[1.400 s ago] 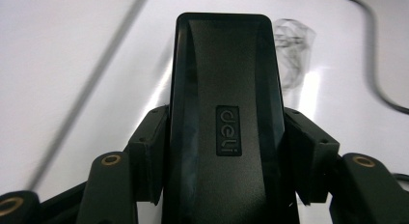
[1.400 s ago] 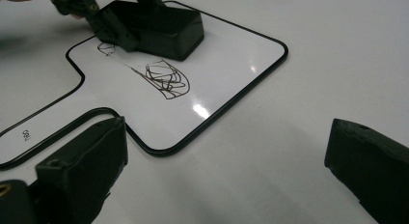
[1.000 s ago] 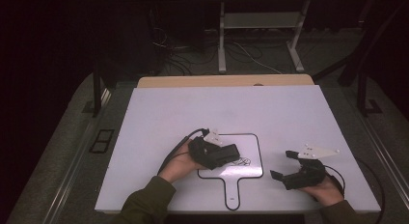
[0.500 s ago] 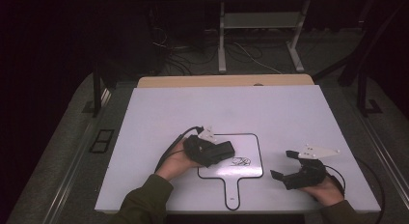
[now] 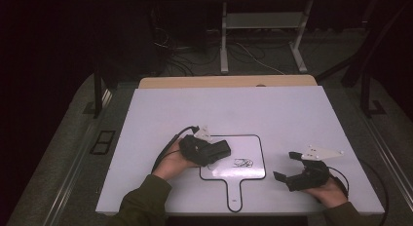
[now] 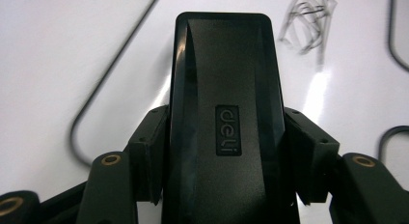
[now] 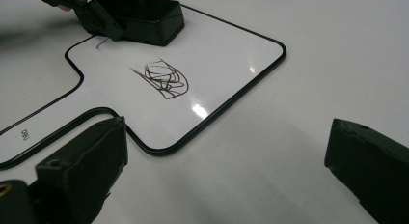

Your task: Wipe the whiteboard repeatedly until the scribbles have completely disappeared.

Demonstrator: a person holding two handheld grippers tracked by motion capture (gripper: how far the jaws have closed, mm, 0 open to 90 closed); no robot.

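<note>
left gripper [image 5: 221, 149] closed on black eraser block [image 6: 224, 118], jaws pressed to both its sides, held at left edge of paddle-shaped whiteboard [image 5: 253, 168], lower centre of high view. scribble [image 7: 164, 78] lay untouched at board centre, just beside block's front. right gripper [image 5: 291, 166] idle at lower right, jaws wide apart, empty. probably pre-wipe step; block contact with board unclear. next: slide block across scribble, flat, under light pressure.
</note>
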